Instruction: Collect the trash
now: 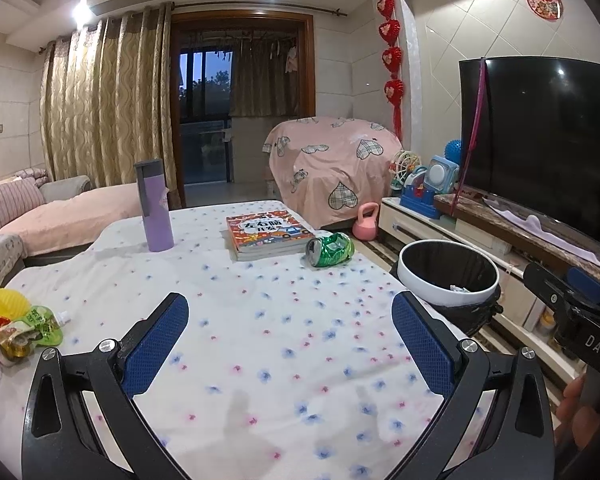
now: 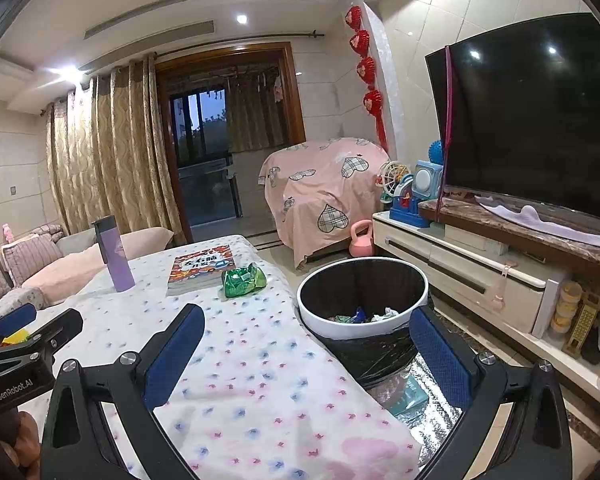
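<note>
- A crushed green can (image 1: 330, 249) lies on its side at center right of the left wrist view, on the flowered tablecloth (image 1: 260, 320), touching or just beside the right end of a stack of picture books (image 1: 268, 234).
- Seen from the right wrist camera, the can (image 2: 244, 279) sits left of center, near the table's right edge, with the books (image 2: 202, 268) to its left.
- A white-rimmed trash bin (image 2: 362, 300) lined with a black bag stands on the floor just beside the table, right of center in that view; crumpled scraps show at its bottom.
- More wrappers (image 1: 18, 328), yellow, red and green, cluster at the left edge of the left wrist view.
- A purple flask (image 1: 154, 206) stands upright, upper left of the books.
- The left gripper (image 1: 290, 344) hovers over the cloth, blue pads spread wide, grasping nothing.
- The right gripper (image 2: 306, 354) is likewise spread and empty, one finger over the table, the other in front of the bin.
- A dark television (image 1: 540, 144) fills the right side, above a low cabinet.
</note>
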The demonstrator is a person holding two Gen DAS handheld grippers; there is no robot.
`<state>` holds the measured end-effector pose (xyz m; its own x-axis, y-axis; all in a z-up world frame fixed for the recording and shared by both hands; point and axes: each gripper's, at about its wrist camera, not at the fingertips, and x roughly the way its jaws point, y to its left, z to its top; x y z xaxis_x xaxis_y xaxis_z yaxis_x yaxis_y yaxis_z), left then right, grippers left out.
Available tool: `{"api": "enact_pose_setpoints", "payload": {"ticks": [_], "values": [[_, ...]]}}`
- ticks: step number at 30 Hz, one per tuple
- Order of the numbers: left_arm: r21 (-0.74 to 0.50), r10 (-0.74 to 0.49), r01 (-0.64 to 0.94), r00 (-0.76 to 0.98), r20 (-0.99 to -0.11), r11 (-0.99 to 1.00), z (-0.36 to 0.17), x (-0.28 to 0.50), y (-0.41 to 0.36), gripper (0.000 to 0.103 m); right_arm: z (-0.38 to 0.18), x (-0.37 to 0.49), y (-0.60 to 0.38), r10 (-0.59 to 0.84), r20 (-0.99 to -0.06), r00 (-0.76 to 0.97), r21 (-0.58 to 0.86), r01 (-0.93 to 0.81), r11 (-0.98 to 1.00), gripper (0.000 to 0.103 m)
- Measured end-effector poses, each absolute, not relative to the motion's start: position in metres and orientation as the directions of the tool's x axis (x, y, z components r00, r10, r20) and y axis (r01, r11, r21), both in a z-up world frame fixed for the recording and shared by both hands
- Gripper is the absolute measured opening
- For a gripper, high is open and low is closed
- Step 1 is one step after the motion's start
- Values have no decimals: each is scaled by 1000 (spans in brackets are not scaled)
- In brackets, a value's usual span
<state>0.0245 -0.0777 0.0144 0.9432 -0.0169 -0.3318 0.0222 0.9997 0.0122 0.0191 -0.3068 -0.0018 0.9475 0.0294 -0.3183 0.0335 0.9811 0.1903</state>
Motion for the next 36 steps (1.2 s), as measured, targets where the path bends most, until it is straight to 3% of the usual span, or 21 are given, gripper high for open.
{"api": "enact_pose_setpoints", "payload": {"ticks": [36], "values": [[13, -26, 33, 933, -358, 999, 10, 34, -80, 103, 0, 15, -302, 46, -317, 947, 204, 20, 979, 103]]}}
